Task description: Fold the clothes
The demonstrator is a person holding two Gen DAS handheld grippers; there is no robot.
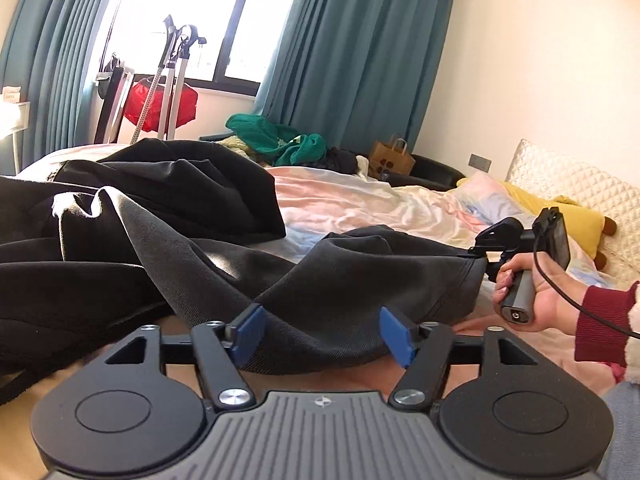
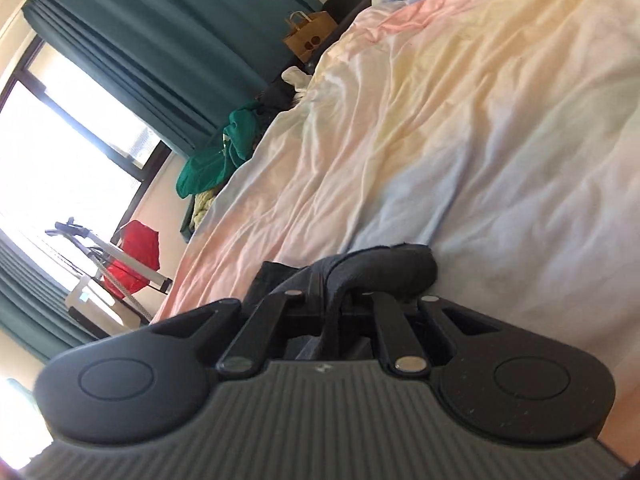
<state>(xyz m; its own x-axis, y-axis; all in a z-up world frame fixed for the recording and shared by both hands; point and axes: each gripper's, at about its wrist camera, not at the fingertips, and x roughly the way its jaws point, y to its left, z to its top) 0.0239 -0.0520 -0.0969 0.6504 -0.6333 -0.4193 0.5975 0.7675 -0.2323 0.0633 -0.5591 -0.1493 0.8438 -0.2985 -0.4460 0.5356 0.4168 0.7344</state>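
A dark grey garment [image 1: 352,272] lies crumpled on the bed, next to a black garment [image 1: 172,184] on the left. My left gripper [image 1: 322,334] is open, its blue pads [image 1: 248,332] standing wide over the grey garment's near edge without pressing on it. A hand in a red sleeve [image 1: 604,320] holds my right gripper [image 1: 478,254] at the garment's right end, pinching its edge. In the right wrist view the right gripper [image 2: 340,300] is shut on a fold of the same dark fabric [image 2: 384,264], which bulges over the fingers; the camera is rolled sideways.
The pastel bed sheet [image 1: 360,200] stretches away to the right. Green clothes [image 1: 276,136] and a paper bag [image 1: 392,156] sit past the far edge. A yellow plush toy [image 1: 560,216] leans by the quilted headboard [image 1: 580,184]. A red bag [image 1: 160,104] hangs near the window.
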